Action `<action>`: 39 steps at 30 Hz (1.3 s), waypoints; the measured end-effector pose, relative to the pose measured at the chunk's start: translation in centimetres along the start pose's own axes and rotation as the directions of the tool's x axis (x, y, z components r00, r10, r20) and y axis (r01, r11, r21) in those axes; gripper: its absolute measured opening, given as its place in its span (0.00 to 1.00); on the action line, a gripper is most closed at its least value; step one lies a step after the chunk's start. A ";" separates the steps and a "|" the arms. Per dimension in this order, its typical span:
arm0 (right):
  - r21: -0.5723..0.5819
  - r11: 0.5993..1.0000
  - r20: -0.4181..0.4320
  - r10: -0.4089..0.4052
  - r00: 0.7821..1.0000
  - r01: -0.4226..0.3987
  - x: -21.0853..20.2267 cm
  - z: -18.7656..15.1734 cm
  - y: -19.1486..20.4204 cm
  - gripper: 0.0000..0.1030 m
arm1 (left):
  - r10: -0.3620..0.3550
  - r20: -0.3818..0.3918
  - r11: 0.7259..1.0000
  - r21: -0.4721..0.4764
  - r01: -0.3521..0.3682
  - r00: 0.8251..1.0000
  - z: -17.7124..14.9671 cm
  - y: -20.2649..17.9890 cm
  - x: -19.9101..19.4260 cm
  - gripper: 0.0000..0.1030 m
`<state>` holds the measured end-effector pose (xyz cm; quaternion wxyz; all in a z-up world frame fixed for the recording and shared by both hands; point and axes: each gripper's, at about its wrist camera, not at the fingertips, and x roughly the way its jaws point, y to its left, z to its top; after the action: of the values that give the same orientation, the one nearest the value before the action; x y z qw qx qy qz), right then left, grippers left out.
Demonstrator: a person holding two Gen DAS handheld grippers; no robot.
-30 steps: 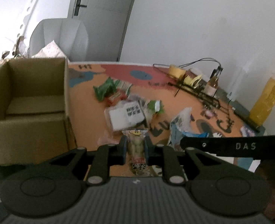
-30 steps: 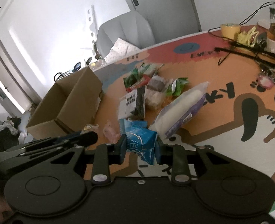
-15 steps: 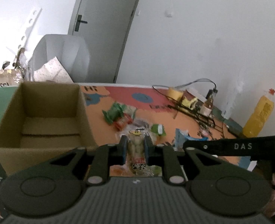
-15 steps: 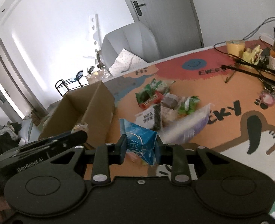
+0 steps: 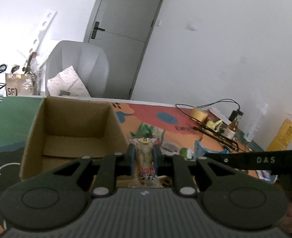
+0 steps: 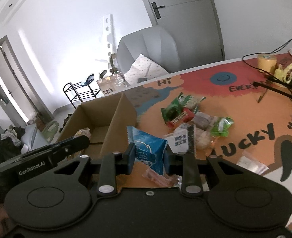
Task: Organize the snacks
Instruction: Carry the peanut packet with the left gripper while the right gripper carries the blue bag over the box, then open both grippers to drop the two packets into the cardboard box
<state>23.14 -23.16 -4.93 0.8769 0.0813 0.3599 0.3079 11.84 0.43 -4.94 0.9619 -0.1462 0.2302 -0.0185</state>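
Your left gripper [image 5: 144,159] is clamped on a clear-wrapped snack packet [image 5: 145,158], pinched across its middle; your right gripper [image 6: 149,155] is closed on a blue snack pouch [image 6: 146,148]. Both look light, soft and crinkly, likely slippery film, so grip the filled body rather than the sealed edge. The cardboard box [image 5: 74,127] sits ahead and to the left of both grippers, open-topped. Ahead and right, more loose snacks [image 6: 187,117] lie on the printed orange mat [image 6: 245,115]. Beyond: grey chair [image 5: 76,67], door, white walls.

Table mat [image 6: 235,103] w/ box [image 6: 114,117], snack pile [image 6: 189,119].
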 end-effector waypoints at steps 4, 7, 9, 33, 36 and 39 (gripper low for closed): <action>-0.006 1.000 0.001 0.012 1.000 -0.012 0.8 0.6 0.7 0.26 | 0.021 -0.001 1.000 -0.022 -0.021 1.000 0.5 1.6 0.5 0.17; -0.011 1.000 -0.001 0.019 1.000 -0.019 1.5 0.9 1.1 0.27 | 0.032 -0.005 0.999 -0.036 -0.033 0.999 0.7 2.6 0.9 0.17; -0.016 1.000 -0.005 0.026 1.000 -0.026 1.9 1.0 1.5 0.26 | 0.042 -0.008 0.998 -0.038 -0.042 0.999 0.8 3.2 1.1 0.17; 0.025 0.986 0.041 0.164 0.986 -0.165 7.8 1.9 7.5 0.33 | 0.157 -0.022 0.982 -0.105 -0.159 0.987 1.5 7.8 -0.7 0.57; 0.039 0.981 0.053 0.190 0.980 -0.192 8.1 1.5 7.8 0.42 | 0.190 -0.024 0.978 -0.088 -0.191 0.982 1.7 7.8 -1.0 0.68; 0.029 0.982 0.068 0.187 0.980 -0.189 7.5 1.0 7.7 0.52 | 0.216 -0.015 0.974 -0.069 -0.216 0.976 1.7 7.1 -1.3 0.81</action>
<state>24.25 -12.43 -5.69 0.8536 0.1402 0.3274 0.3801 11.19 7.85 -4.97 0.9517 -0.1540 0.2487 0.0937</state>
